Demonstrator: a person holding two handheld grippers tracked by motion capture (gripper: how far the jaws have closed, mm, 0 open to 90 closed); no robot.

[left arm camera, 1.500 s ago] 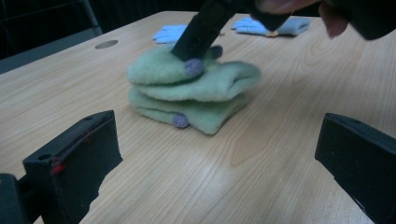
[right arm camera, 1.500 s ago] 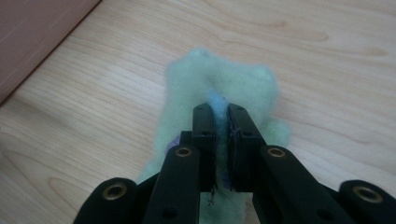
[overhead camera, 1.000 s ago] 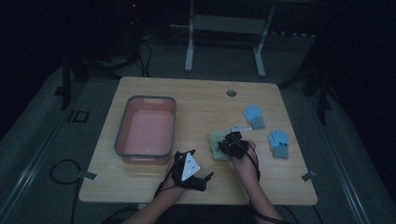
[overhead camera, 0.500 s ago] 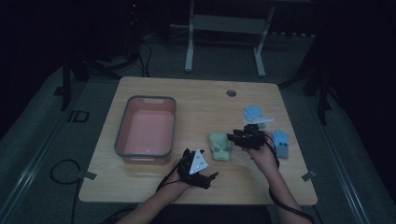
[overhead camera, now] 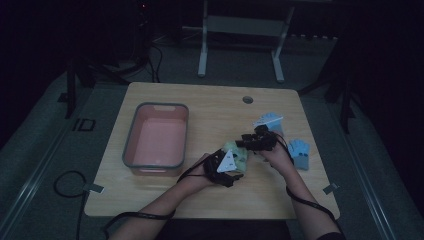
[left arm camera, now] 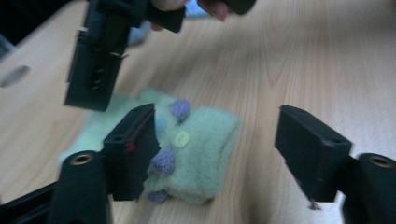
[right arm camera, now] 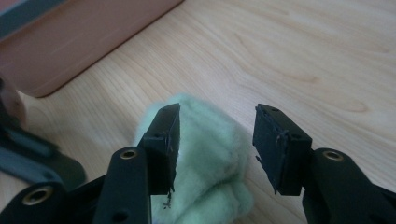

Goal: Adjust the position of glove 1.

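Note:
A pale green fleece piece [left arm camera: 201, 154] with purple pom-poms and a yellow-green button lies flat on the wooden table [overhead camera: 210, 107], right of centre. My left gripper [left arm camera: 215, 135] is open just in front of it, with its left jaw over the cloth's near edge. My right gripper [right arm camera: 217, 135] is open too, and the fleece [right arm camera: 210, 158] bulges between its jaws. In the high view the left gripper [overhead camera: 225, 167] sits on the near side of the green piece [overhead camera: 234, 150] and the right gripper [overhead camera: 255, 141] on its right. Neither grips the cloth.
A pink bin [overhead camera: 131, 145] with a grey rim stands on the left half of the table. Two light-blue cloth pieces [overhead camera: 270, 121] [overhead camera: 299, 152] lie right of my right hand. A round cable hole [overhead camera: 247, 99] is at the back.
My left gripper has moved forward and right to the green piece. My right gripper swung out to the right, then came back to the cloth's right side. The cloth stayed put.

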